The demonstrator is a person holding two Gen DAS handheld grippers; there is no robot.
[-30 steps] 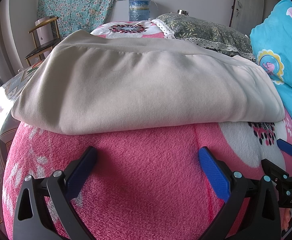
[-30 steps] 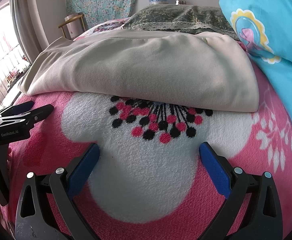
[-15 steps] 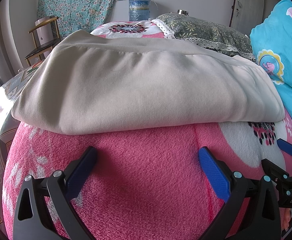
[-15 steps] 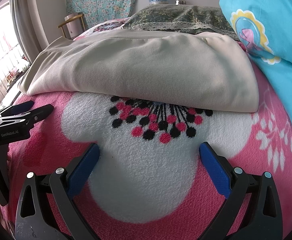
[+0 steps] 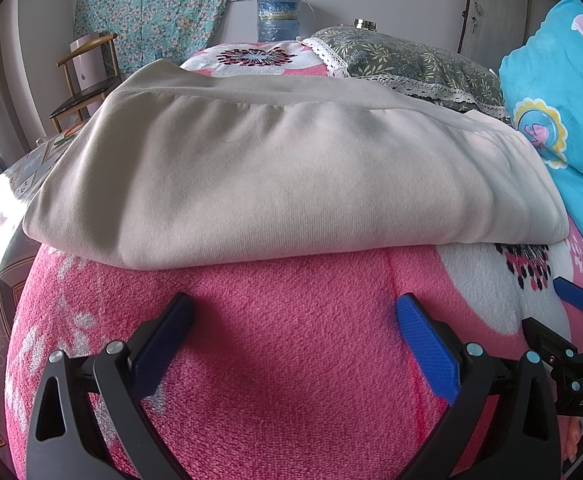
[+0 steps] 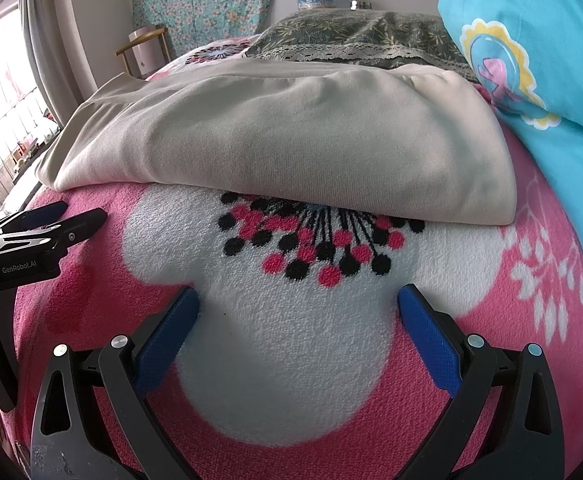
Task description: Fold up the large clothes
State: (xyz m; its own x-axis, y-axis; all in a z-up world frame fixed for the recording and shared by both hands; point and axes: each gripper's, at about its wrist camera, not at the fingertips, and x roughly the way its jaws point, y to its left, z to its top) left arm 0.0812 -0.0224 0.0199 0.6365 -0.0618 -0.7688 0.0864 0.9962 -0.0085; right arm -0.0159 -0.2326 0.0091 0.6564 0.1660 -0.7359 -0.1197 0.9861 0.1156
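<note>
Nothing has moved since the earlier frames, as far as I can see: both claws sit where they sat, and the cloth has not shifted. My left claw [image 5: 291,344] hangs with its jaws spread wide and empty over the pink blanket [image 5: 291,380]. My right claw [image 6: 297,342] is likewise spread and empty, above the white flower on that blanket. The folded beige garment [image 5: 271,180] lies just ahead of both claws, its near edge close to the fingertips but not touching them. Beyond it, ahead, is a grey-green pillow [image 5: 411,60]; to the right of the claws is a blue pillow [image 6: 531,60]. From the right wrist view, the left claw shows at the left edge.
</note>
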